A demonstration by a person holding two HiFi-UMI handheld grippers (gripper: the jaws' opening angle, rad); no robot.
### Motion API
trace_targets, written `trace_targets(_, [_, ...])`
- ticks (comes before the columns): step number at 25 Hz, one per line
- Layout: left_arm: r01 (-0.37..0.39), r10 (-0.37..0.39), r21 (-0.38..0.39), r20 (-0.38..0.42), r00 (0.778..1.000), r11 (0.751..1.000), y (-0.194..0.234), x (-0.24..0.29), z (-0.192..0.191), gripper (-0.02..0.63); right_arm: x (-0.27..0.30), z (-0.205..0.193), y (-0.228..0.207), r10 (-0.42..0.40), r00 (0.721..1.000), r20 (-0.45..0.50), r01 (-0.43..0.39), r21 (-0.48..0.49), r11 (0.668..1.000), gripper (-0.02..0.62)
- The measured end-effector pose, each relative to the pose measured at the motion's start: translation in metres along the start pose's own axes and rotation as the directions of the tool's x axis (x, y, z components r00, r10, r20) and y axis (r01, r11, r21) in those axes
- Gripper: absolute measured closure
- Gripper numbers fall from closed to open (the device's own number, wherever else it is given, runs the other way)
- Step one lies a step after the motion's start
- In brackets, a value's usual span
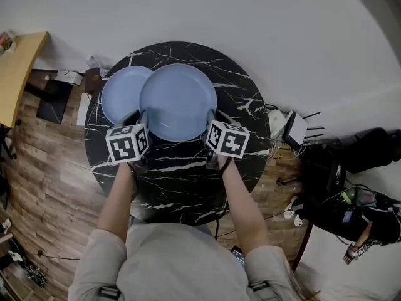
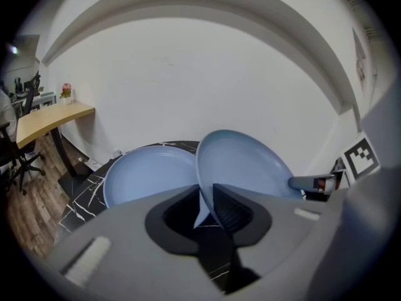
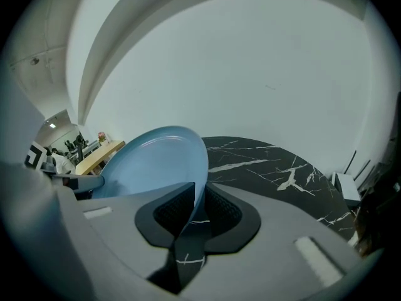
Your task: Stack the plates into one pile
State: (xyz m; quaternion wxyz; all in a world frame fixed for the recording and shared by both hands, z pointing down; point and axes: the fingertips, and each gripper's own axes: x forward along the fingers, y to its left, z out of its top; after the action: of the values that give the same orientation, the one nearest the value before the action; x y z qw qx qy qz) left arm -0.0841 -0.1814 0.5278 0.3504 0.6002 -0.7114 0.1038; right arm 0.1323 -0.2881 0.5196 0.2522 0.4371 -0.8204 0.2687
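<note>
Looking first at the round black marble table, we judge a drop to be the biggest danger: the top is hard, and a plate falling onto it from the air could chip or crack. The upper plate hangs above the table, partly over the second plate, which lies flat toward the table's far left. A crooked descent could knock rim against rim, or shove that lower plate toward the table edge.

The hold depends on both tools working together. Our left gripper is closed on the upper plate's left rim and our right gripper is closed on its right rim. Each bites only a narrow strip of edge. If one hand pulls away from the other or rises faster, we think the rim could slide out from between the ribbed pads.

The upper plate looks pale blue, round and smooth, with a shallow well and a thin raised rim. It matches the one beneath, and its slight sheen suggests a slippery surface.
</note>
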Motion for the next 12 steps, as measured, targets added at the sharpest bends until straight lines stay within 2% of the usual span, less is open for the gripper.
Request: trace_targets(12, [-0.074, 0.079, -0.083, 0.064, 0.995, 0.994, 0.069, -0.048, 0.005, 0.48, 0.007, 0.006, 0.083, 0.084, 0.996, 0.01, -0.083, -0.047, 0.995, 0.543])
